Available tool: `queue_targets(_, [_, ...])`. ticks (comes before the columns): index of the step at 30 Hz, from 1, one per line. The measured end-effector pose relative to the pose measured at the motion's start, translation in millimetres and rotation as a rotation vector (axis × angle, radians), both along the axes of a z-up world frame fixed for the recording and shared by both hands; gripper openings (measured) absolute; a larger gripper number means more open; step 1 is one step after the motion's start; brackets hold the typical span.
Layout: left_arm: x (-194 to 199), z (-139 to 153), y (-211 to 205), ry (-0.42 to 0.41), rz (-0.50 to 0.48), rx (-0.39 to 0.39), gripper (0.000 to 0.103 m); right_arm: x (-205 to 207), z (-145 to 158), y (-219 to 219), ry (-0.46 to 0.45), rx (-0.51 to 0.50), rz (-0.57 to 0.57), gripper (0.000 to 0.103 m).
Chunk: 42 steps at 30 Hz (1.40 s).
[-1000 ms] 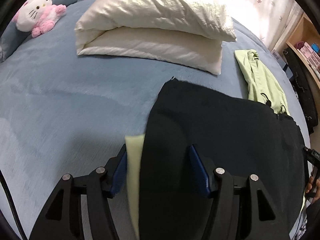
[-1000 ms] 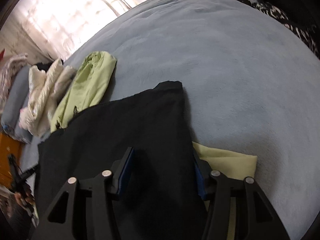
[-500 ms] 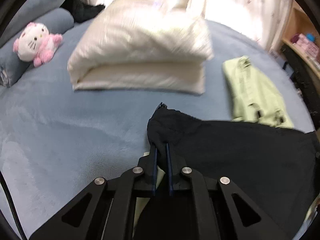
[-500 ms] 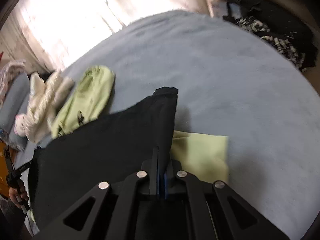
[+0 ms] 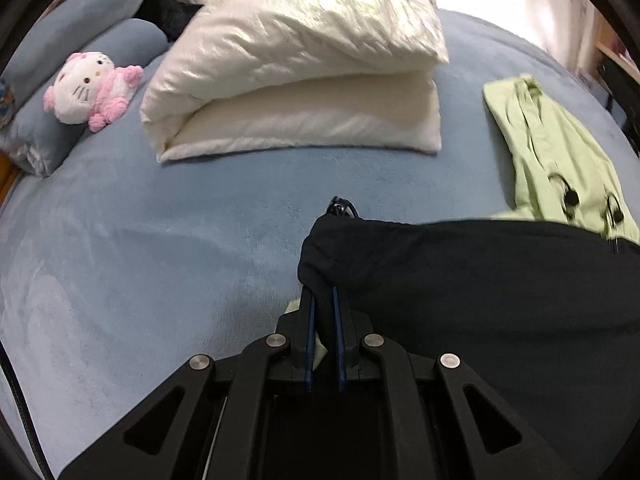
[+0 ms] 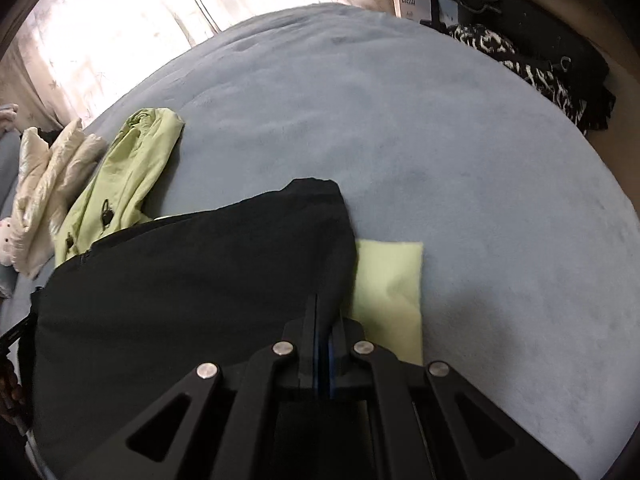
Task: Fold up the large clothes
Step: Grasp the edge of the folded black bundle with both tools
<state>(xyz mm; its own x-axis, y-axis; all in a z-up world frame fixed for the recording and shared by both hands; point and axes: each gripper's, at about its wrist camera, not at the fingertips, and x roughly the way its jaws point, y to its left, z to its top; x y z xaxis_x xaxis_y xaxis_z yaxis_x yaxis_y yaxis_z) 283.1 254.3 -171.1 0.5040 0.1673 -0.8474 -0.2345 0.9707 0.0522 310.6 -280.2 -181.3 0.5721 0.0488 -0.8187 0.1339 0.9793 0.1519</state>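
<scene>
A large black garment lies spread over the blue bed and also shows in the right wrist view. My left gripper is shut on its left corner, which bunches up above the jaws. My right gripper is shut on its right edge. A pale green cloth lies under the black garment at the right gripper; a sliver of it shows beside the left gripper.
A folded cream duvet lies ahead. A light green jacket lies at the right. A pink and white plush cat leans on blue pillows. Dark patterned clothes lie past the bed's far edge.
Both grippers went from open around the black garment's edges to shut on it. The pinched corners have lifted and bunched, and more of the pale green cloth shows underneath.
</scene>
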Motion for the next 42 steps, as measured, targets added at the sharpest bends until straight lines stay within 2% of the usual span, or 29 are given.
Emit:
queue_targets(2, [-1,2,5,-0.033,0.021,-0.017,0.008,4,2,0,-0.005,-0.015,-0.009,0.003])
queue_targets(4, [-4,4,12,-0.046,0.032,-0.061,0.01,5,2,-4,0.009,0.011,-0.018,0.005])
queue_targets(7, [-9,13,18,-0.09,0.018,-0.065,0.015,0,17,-7,-0.012,0.05,-0.035,0.012])
queue_targets(8, [-11,18,18,-0.12,-0.011,-0.055,0.021,-1,24,-7,-0.041,0.064,-0.015,0.025])
queue_targets(9, [-11,20,17,-0.133,-0.028,-0.041,0.025,1,27,-5,-0.054,0.056,-0.003,0.048])
queue_targets(11, [-7,22,13,-0.146,-0.07,0.008,0.033,7,30,1,-0.077,0.003,0.014,0.073])
queue_targets(16, [18,10,8,-0.096,-0.147,0.007,0.048,47,6,5,0.014,-0.03,0.091,0.074])
queue_targets(17, [25,6,6,-0.077,-0.163,0.007,0.048,55,-1,4,0.039,-0.028,0.094,0.073])
queue_targets(18, [31,3,4,-0.066,-0.177,0.012,0.048,58,-6,4,0.04,-0.009,0.101,0.068])
queue_targets(19, [36,-1,2,-0.061,-0.188,0.027,0.047,59,-7,5,0.026,0.006,0.11,0.058])
queue_targets(20, [37,-2,-3,-0.067,-0.191,0.048,0.027,58,-7,5,0.02,-0.005,0.106,0.031])
queue_targets(21, [39,0,-5,-0.093,-0.187,0.085,0.014,58,-5,5,0.005,-0.01,0.1,0.02])
queue_targets(23, [36,7,-6,-0.179,-0.161,0.081,0.011,52,4,1,-0.062,0.005,0.078,0.016])
queue_targets(25, [32,8,-7,-0.249,-0.127,0.075,0.011,50,4,1,-0.097,-0.012,0.052,0.016])
queue_targets(27, [34,-1,-9,-0.245,-0.09,0.086,0.011,56,-9,4,-0.063,-0.042,0.025,0.016])
queue_targets(29, [34,-11,-13,-0.24,-0.059,0.102,0.011,57,-14,9,-0.069,-0.086,0.01,0.018])
queue_targets(31, [34,-14,-9,-0.226,-0.033,0.087,0.012,59,-13,13,-0.06,-0.122,0.004,0.022])
queue_targets(33, [35,-12,-2,-0.2,-0.006,0.059,0.013,57,-6,16,-0.05,-0.134,0.001,0.032])
queue_targets(36, [28,-5,11,-0.154,0.037,0.019,0.023,42,10,17,-0.065,-0.113,-0.019,0.033])
queue_targets(37, [24,0,16,-0.143,0.062,0.014,0.03,33,19,19,-0.084,-0.102,-0.029,0.034])
queue_targets(39, [10,15,19,-0.15,0.108,0.021,0.03,17,32,28,-0.113,-0.084,-0.031,0.041])
queue_targets(40, [1,23,17,-0.163,0.114,0.024,0.03,8,39,35,-0.129,-0.081,-0.025,0.042])
queue_targets(42, [-18,40,8,-0.191,0.085,0.02,0.03,-7,49,54,-0.146,-0.086,0.006,0.042])
